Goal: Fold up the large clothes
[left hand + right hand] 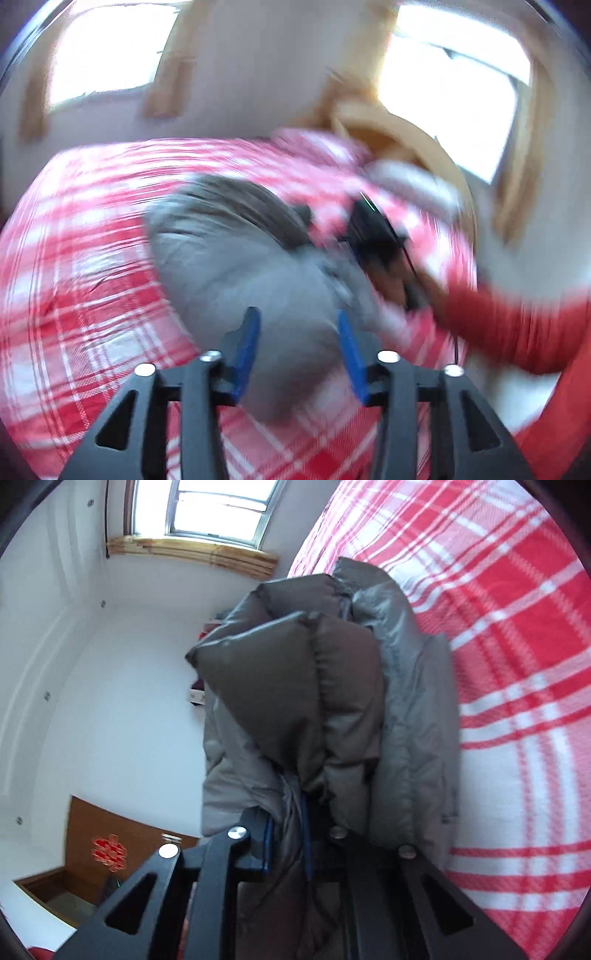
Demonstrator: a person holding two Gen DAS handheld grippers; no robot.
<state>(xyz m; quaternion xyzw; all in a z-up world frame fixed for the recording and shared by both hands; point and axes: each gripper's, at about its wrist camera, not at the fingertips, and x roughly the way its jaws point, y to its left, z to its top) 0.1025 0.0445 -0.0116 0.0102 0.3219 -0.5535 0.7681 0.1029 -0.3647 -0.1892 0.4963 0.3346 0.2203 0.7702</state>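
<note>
Motion blur smears the left view as the left hand-held gripper (297,341) hangs released over a puffy grey jacket (332,701) on the red-checked bed (517,664), while the right hand-held gripper (288,843), half-buried, clenches its bunched fabric.

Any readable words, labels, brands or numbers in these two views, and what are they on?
No readable text in either view.
Red knot-shaped emblem on the brown wooden panel: a sign, not lettering; no characters legible.
Small box beyond the grey padded jacket: any print too small to read.
Left wrist view: motion-blurred; nothing legible on the red plaid sheet.
</note>
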